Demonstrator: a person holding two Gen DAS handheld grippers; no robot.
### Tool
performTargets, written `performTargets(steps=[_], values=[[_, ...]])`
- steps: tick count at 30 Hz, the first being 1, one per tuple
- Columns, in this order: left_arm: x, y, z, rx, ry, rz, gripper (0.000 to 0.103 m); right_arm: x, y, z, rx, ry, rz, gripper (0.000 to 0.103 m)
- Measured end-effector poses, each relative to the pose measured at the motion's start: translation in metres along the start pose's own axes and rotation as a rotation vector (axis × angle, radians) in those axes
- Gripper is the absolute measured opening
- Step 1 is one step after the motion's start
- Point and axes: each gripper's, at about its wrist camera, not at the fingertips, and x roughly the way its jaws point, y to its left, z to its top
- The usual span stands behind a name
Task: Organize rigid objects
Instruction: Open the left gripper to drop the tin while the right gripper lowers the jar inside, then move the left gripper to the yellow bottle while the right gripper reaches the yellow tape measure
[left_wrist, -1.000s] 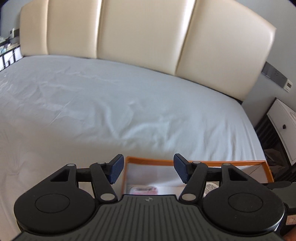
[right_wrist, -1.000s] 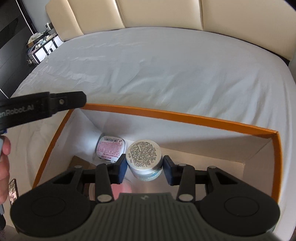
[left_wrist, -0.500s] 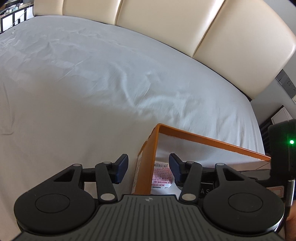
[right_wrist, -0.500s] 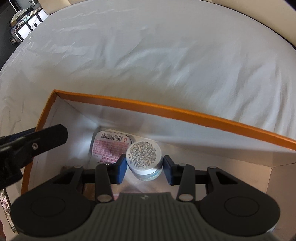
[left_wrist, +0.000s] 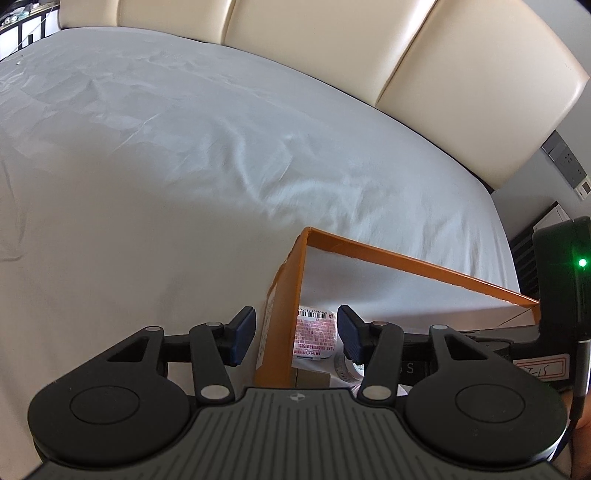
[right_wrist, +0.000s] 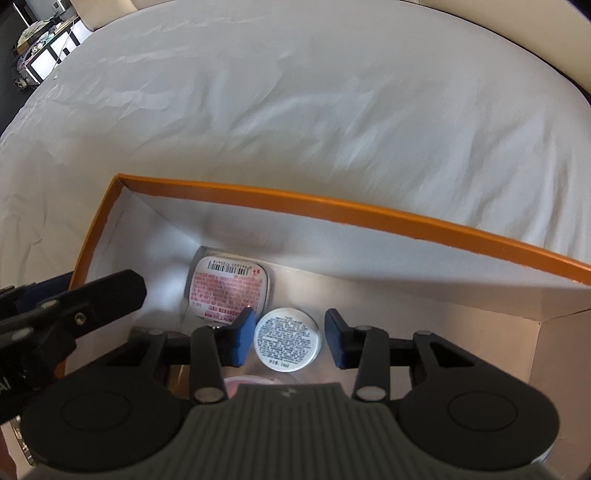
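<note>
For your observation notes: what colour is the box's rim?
Orange, on the box rim; clearest in the right wrist view.

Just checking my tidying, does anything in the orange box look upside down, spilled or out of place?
Possibly. The small round jar and the pink-labelled tin in the orange box both lie with their fine-print labels facing up, which look like their undersides. Nothing looks spilled or damaged.

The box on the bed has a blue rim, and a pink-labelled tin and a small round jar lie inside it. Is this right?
Not quite: the rim of the box is orange, not blue, as the right wrist view shows. The rest holds: the box stands on the bed, with the pink-labelled tin and the small round jar inside.
</note>
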Motion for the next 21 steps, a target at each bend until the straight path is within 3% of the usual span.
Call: performTargets(steps=[9,12,21], values=[[-0.002,0.004,-0.002,-0.014,-0.012,0.003,0.056,0.001,0.002,-0.001,0.048,-0.01,0.04,0.037],[-0.004,0.002,-0.003,-0.009,-0.02,0.009,0.056,-0.003,0.007,-0.004,0.027,-0.033,0.003,0.037],[-0.044,-0.029,-0.013,0.133,-0.138,0.019,0.049,-0.047,0.015,-0.026,-0.02,-0.139,-0.023,0.037]])
